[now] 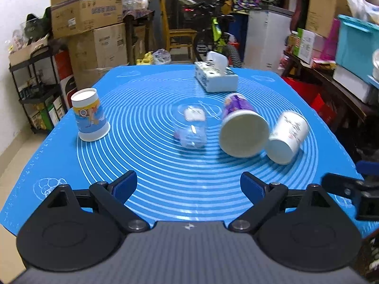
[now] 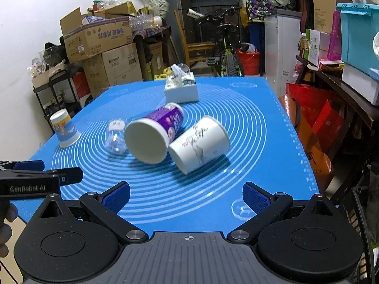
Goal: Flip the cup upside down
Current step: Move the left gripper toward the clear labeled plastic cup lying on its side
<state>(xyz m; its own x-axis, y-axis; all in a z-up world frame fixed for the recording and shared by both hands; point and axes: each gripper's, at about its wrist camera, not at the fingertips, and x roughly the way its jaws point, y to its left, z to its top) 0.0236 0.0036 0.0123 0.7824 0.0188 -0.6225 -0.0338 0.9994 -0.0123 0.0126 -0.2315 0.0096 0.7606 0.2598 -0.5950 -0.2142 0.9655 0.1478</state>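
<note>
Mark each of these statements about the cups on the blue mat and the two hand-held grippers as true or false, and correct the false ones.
1. The blue-and-yellow cup stands upside down on the blue mat. True.
2. The purple cup stands upright. False: it lies on its side, mouth toward the cameras.
3. The white printed cup lies on its side beside the purple cup. True.
4. The left hand-held gripper grips a cup. False: it is open and empty.
5. The tissue box sits nearer the cameras than the cups. False: it sits behind them.
6. The right hand-held gripper is open. True.
</note>
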